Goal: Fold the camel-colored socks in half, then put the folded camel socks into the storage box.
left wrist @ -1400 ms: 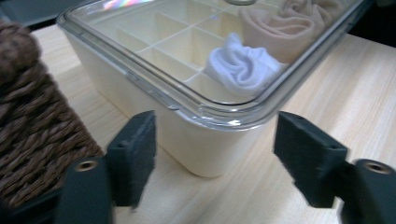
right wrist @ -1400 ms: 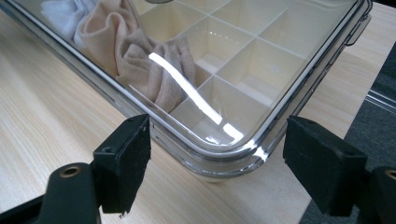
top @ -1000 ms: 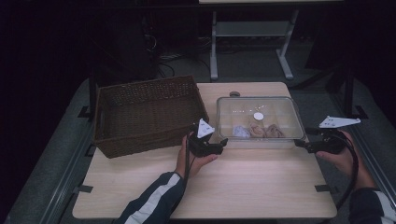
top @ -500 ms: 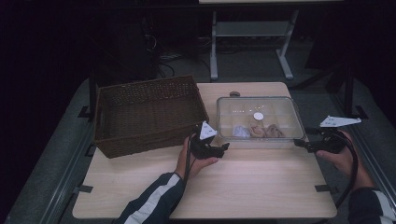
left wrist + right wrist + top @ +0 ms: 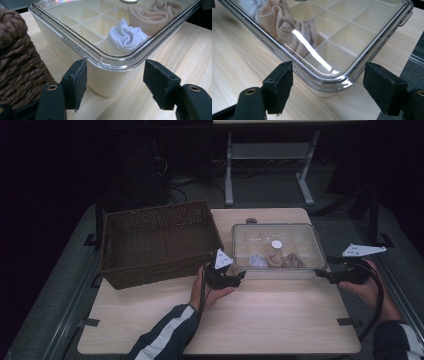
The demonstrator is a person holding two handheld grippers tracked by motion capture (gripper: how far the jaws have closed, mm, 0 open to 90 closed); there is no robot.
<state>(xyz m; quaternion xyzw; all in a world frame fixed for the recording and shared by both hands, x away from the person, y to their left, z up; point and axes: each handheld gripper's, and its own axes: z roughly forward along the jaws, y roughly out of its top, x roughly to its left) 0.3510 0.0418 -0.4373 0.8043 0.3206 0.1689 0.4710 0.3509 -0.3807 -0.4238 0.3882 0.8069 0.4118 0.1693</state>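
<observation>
- Now the clear-lidded divided box [image 5: 278, 251] stands on the right half of the bench [image 5: 260, 320], close to its far edge, just beside the woven basket [image 5: 159, 242] on the left half.
- Under the lid lie a white rolled cloth [image 5: 126, 37] and a beige rolled cloth [image 5: 147, 18] in the compartments along the near side; the other compartments that can be made out look empty.
- At the box's near left corner the left hand-held gripper [image 5: 115, 81] has its jaws apart, one pad on each side of the rounded corner, pressing on nothing. They have just been closing a little, with the corner between them.
- At the near right corner the right hand-held gripper [image 5: 328, 86] is likewise spread, straddling the corner and holding nothing.
- The step in hand looks like taking the box, or its lid, by both near corners at once.
- To do it well, I would bring both pairs of pads level with the lid's rim rather than the sloping cream wall below, since the wall tapers and could slip out.
- Close both sides together and evenly; a one-sided squeeze may skew the box toward the basket.
- Keep the left pads off the basket's weave [image 5: 20, 65], which sits very near.
</observation>
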